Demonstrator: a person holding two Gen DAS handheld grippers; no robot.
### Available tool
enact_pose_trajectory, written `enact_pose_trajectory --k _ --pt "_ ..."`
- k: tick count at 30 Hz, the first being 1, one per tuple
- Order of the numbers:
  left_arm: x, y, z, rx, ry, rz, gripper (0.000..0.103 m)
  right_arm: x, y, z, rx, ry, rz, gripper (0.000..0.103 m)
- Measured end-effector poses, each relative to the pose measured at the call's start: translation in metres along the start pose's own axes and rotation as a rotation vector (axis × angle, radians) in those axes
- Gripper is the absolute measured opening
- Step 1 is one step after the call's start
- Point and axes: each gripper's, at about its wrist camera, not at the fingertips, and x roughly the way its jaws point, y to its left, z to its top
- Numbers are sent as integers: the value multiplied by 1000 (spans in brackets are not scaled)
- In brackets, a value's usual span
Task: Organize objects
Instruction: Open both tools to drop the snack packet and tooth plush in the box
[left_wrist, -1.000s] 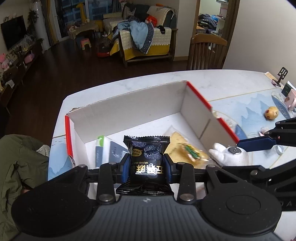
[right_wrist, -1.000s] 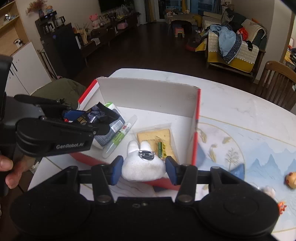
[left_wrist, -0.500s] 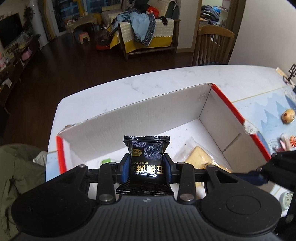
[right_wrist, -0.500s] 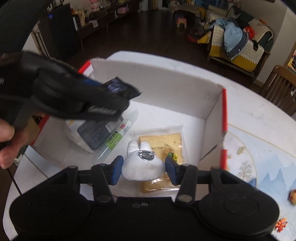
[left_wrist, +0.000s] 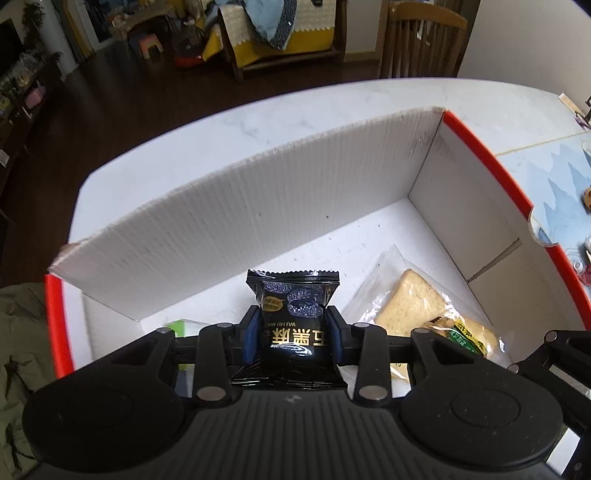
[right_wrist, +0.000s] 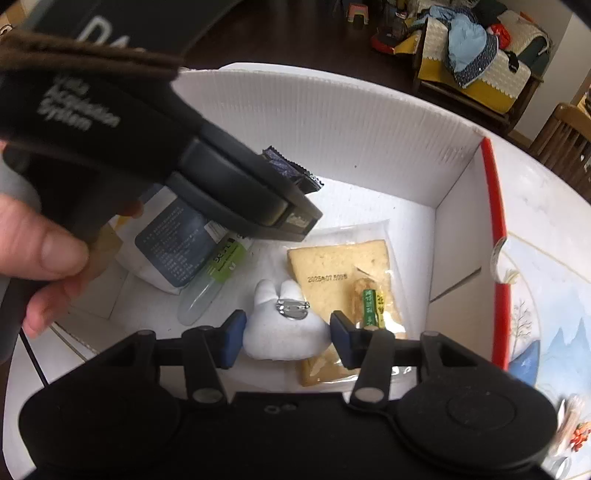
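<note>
My left gripper (left_wrist: 293, 338) is shut on a black snack packet (left_wrist: 293, 314) and holds it over the inside of the white cardboard box (left_wrist: 229, 221) with red edges. My right gripper (right_wrist: 287, 334) is shut on a white plush rabbit brooch (right_wrist: 284, 325), low inside the same box (right_wrist: 332, 122). The left gripper (right_wrist: 258, 195) with the packet (right_wrist: 291, 171) crosses the upper left of the right wrist view. A wrapped slice of bread (right_wrist: 343, 273) lies on the box floor, also in the left wrist view (left_wrist: 413, 306).
A white pouch with a dark label (right_wrist: 173, 251) and a clear tube with a green label (right_wrist: 214, 277) lie in the box at the left. The box stands on a white marble table (left_wrist: 295, 107). Small toys (right_wrist: 576, 432) lie on a blue mat at the right.
Both grippers have moved forward over the box wall and down into the box, each still holding its object. The left gripper now sits further in, above the pouch.
</note>
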Motion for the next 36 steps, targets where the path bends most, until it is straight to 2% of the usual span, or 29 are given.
enact_pose_trajectory --k 12,15,17,21,23,25,36 --pt "18 6 -2 -21 70 -15 36 2 -3 -4 23 12 0 52" --pt "21 8 -2 -22 82 0 37 -1 -4 -6 27 7 -8 55" --pt "22 10 -3 -34 83 -2 39 -4 -5 -7 32 -2 -11 61" --pt "18 15 -5 -66 62 -10 54 -14 -8 -11 39 -24 -13 63" --pt "14 18 -4 -82 40 -21 65 -17 -9 -7 44 -37 -11 64" --pt "10 20 -4 -94 22 -29 69 -23 -10 -7 47 -49 -11 64" --pt "-28 22 -17 -101 -84 -42 69 -57 -18 -14 70 -127 9 72"
